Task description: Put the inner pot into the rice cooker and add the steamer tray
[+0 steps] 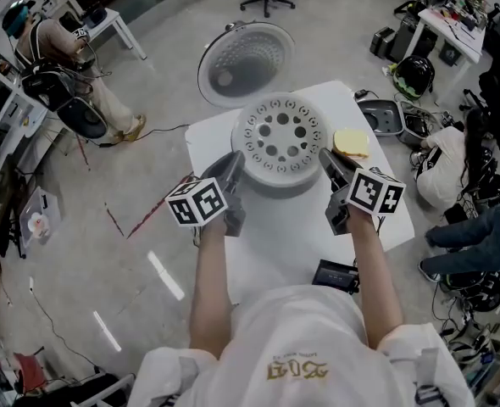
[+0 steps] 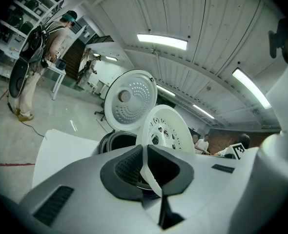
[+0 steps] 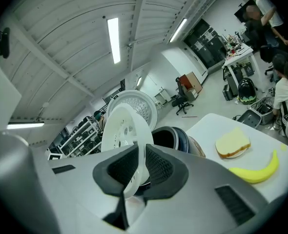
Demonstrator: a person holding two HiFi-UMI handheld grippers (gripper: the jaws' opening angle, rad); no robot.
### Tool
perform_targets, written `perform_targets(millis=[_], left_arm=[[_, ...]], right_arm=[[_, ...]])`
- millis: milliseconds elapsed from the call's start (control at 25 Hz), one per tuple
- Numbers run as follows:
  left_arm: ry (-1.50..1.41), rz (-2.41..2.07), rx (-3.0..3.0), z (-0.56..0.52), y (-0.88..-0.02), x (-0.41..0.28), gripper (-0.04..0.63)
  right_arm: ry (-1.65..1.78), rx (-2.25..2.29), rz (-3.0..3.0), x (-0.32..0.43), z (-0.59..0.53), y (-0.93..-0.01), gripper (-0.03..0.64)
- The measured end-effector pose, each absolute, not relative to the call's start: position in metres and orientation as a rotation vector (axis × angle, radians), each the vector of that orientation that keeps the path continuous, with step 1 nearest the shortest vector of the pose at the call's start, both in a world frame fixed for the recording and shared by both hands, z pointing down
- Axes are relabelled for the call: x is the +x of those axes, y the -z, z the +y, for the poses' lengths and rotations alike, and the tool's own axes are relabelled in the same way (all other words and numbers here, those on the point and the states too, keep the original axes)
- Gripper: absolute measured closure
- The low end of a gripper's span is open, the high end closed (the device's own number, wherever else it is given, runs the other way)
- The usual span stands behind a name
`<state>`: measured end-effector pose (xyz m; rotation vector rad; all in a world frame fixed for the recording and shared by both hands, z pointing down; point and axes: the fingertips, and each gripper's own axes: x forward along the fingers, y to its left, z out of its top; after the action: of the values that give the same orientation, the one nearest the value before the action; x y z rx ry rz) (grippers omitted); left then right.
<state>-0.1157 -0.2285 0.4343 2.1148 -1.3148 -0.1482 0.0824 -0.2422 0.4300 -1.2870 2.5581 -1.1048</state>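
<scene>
The white steamer tray (image 1: 280,138), round with several holes, hangs over the rice cooker (image 1: 277,181) on the white table (image 1: 208,138). My left gripper (image 1: 231,175) is shut on the tray's left rim and my right gripper (image 1: 330,168) on its right rim. In the left gripper view the tray's rim (image 2: 154,177) is pinched in the left gripper (image 2: 146,165), with the tray (image 2: 166,130) tilted in front of the cooker's dark opening (image 2: 117,143). In the right gripper view the right gripper (image 3: 140,165) clamps the tray (image 3: 124,130) next to the open cooker (image 3: 175,138).
The cooker's lid (image 1: 246,62) stands open behind the tray. A slice of bread (image 1: 350,142) lies at the table's right; a banana (image 3: 254,172) lies near it. A black device (image 1: 335,274) sits at the near edge. A person (image 1: 59,66) stands far left.
</scene>
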Motion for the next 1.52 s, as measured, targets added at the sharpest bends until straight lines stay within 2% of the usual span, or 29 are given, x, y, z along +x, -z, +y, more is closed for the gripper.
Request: perform_targets(millis=[800, 1280, 1520], left_arm=[[0.107, -1.353, 2.035, -0.263, -0.464, -0.118, 0.541], [-0.003, -1.42, 2.028, -0.273, -0.482, -0.117, 0.526], [-0.177, -1.468, 2.081, -0.272, -0.493, -0.114, 0.465]], right_arm=[[1.151, -1.252, 2.647, 0.076, -0.291, -0.453, 0.563], [1.013, -1.345, 2.801, 0.071, -0.305, -0.472, 0.539], [0.914, -1.445, 2.867, 0.063, -0.311, -0.48, 0.504]])
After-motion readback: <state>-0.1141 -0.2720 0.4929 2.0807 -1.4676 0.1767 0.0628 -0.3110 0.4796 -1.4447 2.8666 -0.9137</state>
